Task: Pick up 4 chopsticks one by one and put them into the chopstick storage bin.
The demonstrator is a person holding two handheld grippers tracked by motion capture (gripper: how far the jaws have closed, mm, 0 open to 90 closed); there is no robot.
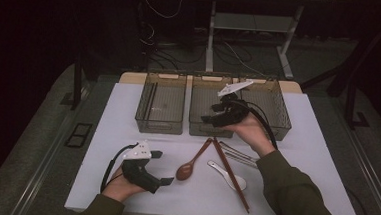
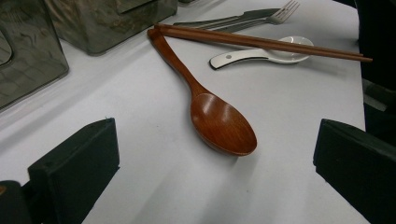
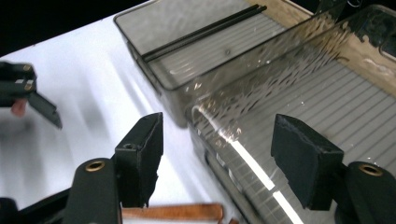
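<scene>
- Since the left tongs (image 1: 158,166) hover with their jaws apart and empty just beside the wooden spoon (image 1: 193,162), that spoon looks like the thing in hand; in the left gripper view its bowl (image 2: 223,124) lies between and just ahead of the two black jaws, on the white counter (image 1: 127,133).
- The spoon should be light and stiff, judging by its thin carved wood; its finish looks glossy, so the pads may slide on it.
- The bowl is rounded and shallow, a poor place to pinch: the jaws would likely slip off its curve.
- The handle (image 2: 173,58) is the better hold, narrow and nearly straight; I would take it across its width, just beyond the bowl, where the neck is thick enough to resist twisting.
- The far end of the handle lies touching or under the brown chopsticks (image 2: 261,43), well ahead of the left tongs, so a grip up there risks dragging them along.
- Lying flat on the counter, the spoon leaves little room beneath; the pads must come down on either side and close gently.
- Beyond the chopsticks lie a white spoon (image 2: 261,53) and a fork (image 2: 261,17), clear of the likely grip.
- The right tongs (image 1: 223,114) are held over the near edge of the middle bin (image 1: 197,128), jaws wide apart, nothing between them.
- The left bin (image 3: 187,42) holds dark chopsticks (image 3: 205,31).
</scene>
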